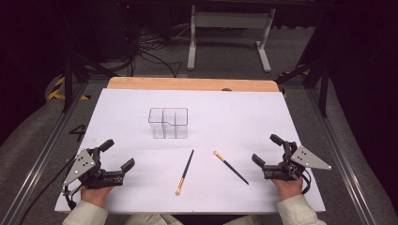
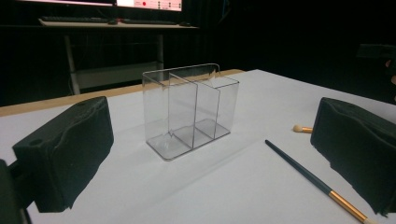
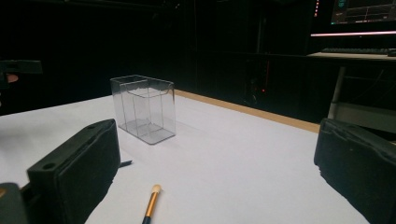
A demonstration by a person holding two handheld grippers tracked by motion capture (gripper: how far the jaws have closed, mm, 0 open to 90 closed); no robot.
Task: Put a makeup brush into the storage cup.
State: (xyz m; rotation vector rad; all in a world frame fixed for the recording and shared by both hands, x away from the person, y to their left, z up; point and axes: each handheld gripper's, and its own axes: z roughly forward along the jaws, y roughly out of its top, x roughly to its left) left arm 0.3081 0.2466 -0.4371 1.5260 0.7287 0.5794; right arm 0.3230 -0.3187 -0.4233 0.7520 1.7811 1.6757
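The left gripper (image 1: 118, 153) has its jaws spread wide with nothing between them; it grips nothing and touches neither brush. In the left gripper view the two black pads (image 2: 65, 156) stand far apart at the edges of the picture, with the clear box (image 2: 189, 109) and a brush between them farther off. The right gripper (image 1: 265, 149) is likewise wide open and empty, its pads (image 3: 77, 170) framing bare table.

Both grippers sit low over the near corners of the white table (image 1: 244, 117), left one at the near left, right one at the near right. Each hand holds its gripper from behind, forearms coming in from the near edge, jaws pointing toward the far middle.

Two brushes lie flat on the table between the grippers, well apart from both. The left brush (image 1: 185, 172) has its pale tip toward the near edge; the right brush (image 1: 230, 167) has its pale tip toward the far left. The clear box stands upright beyond them, at the middle of the table, its compartments empty.
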